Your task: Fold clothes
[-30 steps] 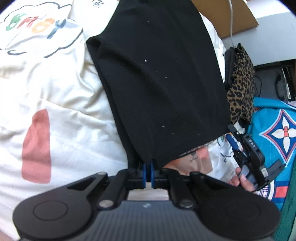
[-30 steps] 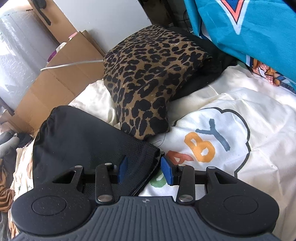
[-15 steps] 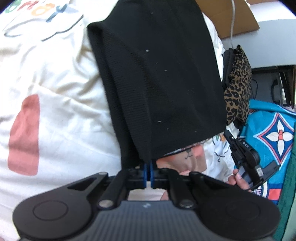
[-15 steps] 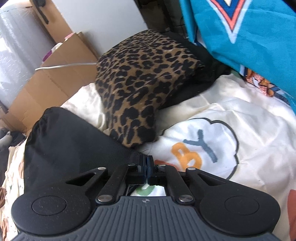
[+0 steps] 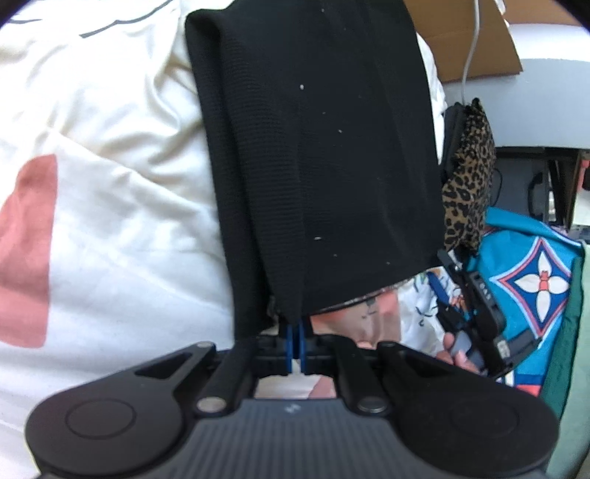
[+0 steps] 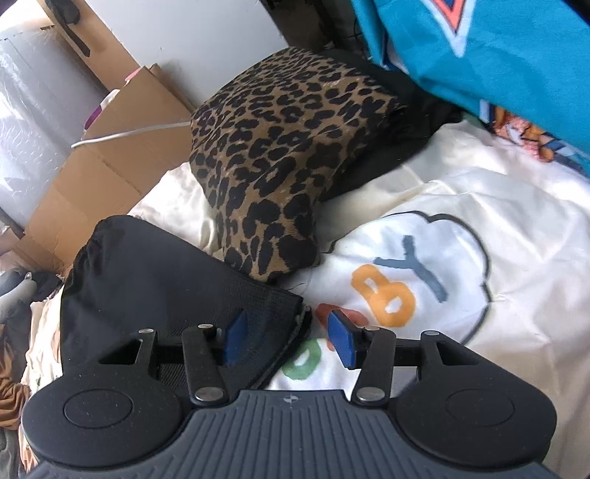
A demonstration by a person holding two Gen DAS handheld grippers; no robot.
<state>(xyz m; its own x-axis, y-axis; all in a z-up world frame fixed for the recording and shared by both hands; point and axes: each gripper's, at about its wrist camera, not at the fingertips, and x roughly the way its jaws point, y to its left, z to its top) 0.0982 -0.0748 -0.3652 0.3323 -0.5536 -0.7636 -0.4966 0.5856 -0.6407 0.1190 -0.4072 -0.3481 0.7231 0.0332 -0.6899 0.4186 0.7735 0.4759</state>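
Left gripper (image 5: pixel 295 344) fingers clamp the black garment (image 5: pixel 324 154) corner on the cream bedspread (image 5: pixel 110 228). Only the right wrist view shows the right gripper (image 6: pixel 287 337) fingers spread over another corner, beside the leopard-print fold (image 6: pixel 280 162).

Sunlit cream bedspread (image 6: pixel 479 191), cardboard boxes (image 6: pixel 110 154) and white cable (image 6: pixel 129 132) against grey wall (image 6: pixel 191 33)

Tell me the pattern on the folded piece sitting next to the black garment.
Leopard print, black spots on tan; the folded piece shows best in the right wrist view.
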